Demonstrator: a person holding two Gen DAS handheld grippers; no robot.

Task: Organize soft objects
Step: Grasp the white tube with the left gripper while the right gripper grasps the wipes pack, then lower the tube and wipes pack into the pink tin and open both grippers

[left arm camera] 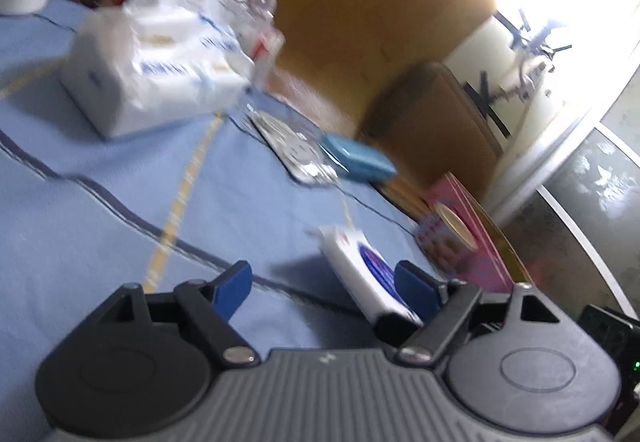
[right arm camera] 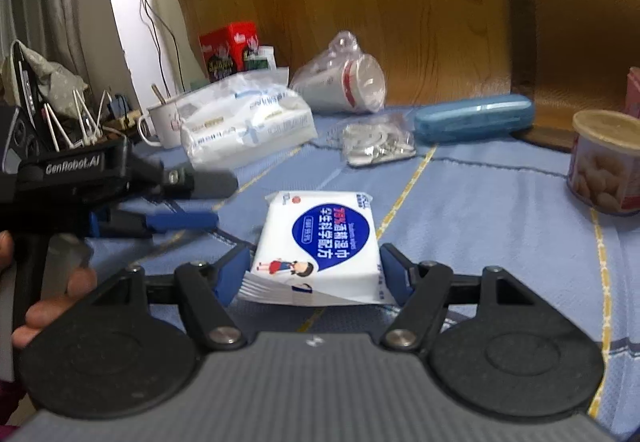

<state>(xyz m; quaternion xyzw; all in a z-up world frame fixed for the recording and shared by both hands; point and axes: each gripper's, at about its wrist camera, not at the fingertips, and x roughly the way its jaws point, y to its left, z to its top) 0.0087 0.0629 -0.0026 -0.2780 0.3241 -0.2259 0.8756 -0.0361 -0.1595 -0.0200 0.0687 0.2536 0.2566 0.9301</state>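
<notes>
A white wet-wipe pack with a blue label (right arm camera: 320, 242) sits between the blue pads of my right gripper (right arm camera: 316, 274), which is shut on its near end just above the blue cloth. In the left wrist view the same pack (left arm camera: 368, 274) shows by the right finger, held by the other gripper. My left gripper (left arm camera: 324, 282) is open and empty; it shows at the left of the right wrist view (right arm camera: 180, 201). A large white tissue pack (left arm camera: 156, 57) lies further back, also in the right wrist view (right arm camera: 244, 125).
On the blue tablecloth (right arm camera: 480, 226): a blue case (right arm camera: 472, 117), a silver foil packet (right arm camera: 376, 141), a bagged white cup lying on its side (right arm camera: 344, 81), a pink tin (right arm camera: 604, 165), an enamel mug (right arm camera: 164, 125), a red box (right arm camera: 230, 49). A wooden bench back stands behind.
</notes>
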